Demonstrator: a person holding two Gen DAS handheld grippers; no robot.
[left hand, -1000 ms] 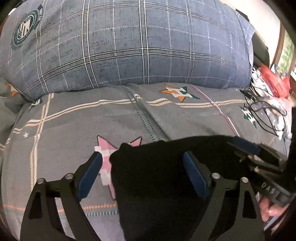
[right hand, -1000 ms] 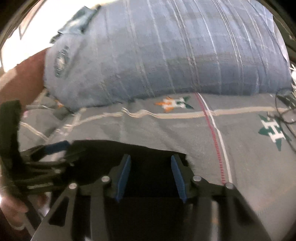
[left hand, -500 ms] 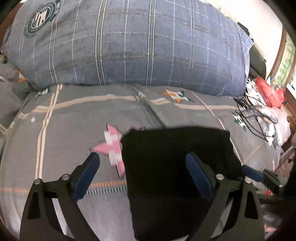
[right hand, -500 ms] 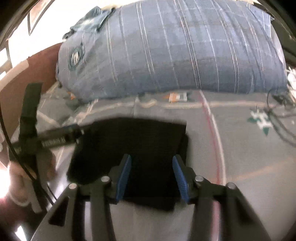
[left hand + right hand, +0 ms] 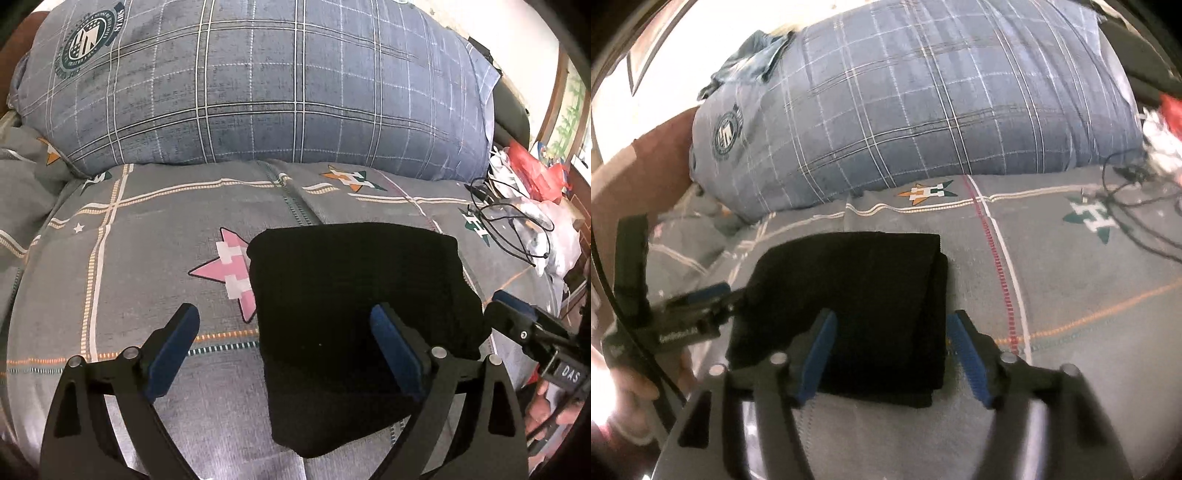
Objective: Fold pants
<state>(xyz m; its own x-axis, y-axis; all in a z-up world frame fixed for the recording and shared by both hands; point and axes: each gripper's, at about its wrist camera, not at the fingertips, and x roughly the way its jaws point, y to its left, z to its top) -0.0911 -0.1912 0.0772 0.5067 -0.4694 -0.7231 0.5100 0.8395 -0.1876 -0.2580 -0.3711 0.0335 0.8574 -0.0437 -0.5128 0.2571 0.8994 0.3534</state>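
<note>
The black pants (image 5: 354, 317) lie as a compact folded rectangle on the grey bed cover (image 5: 147, 229), so the folding looks finished. The left gripper (image 5: 284, 354) has its jaws wide apart and empty; the right gripper (image 5: 890, 354) has its jaws opening, gripping nothing (cloth lies beneath). Next, probably, a clear withdrawal: a pillow (image 5: 258, 92) lies beyond, cables (image 5: 506, 225) to the right.

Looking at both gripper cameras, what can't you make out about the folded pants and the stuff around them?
- Pants: pure black in both views, so layers and creases are lost; near edge hidden behind the left gripper.
- Pillow badge: lettering too small, right view blurred.
- Cable and bags: squeezed at the fisheye edge, ends unclear.
- Right gripper, jaws opening: motion blur softens its fingers.
</note>
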